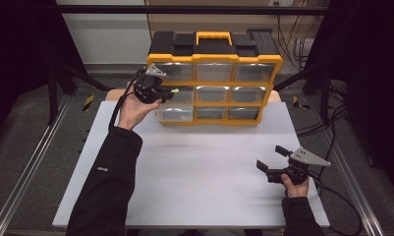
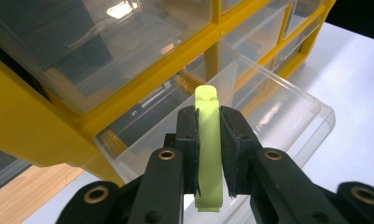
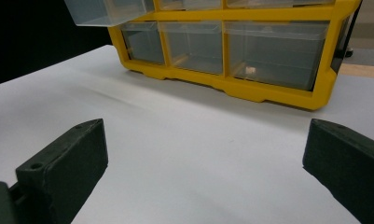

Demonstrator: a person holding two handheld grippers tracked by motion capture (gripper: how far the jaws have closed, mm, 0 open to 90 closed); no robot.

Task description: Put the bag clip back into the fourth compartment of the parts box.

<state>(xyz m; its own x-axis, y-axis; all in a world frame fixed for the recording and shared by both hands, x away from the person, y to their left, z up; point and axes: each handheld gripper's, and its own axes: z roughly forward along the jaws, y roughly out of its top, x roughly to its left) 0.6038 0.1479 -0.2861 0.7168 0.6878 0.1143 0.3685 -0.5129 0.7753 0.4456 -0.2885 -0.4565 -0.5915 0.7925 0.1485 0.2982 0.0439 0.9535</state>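
Left gripper (image 2: 209,154) clamped on a slim yellow-green piece (image 2: 208,140), long axis pointing straight out between the jaws. Pulled-out clear drawer (image 2: 268,107) directly below and ahead, centre of the left gripper view, probably the organizer's (image 1: 214,59) middle-left bin. Right gripper (image 1: 273,160) lower right in the high view, wide open, empty, well apart.
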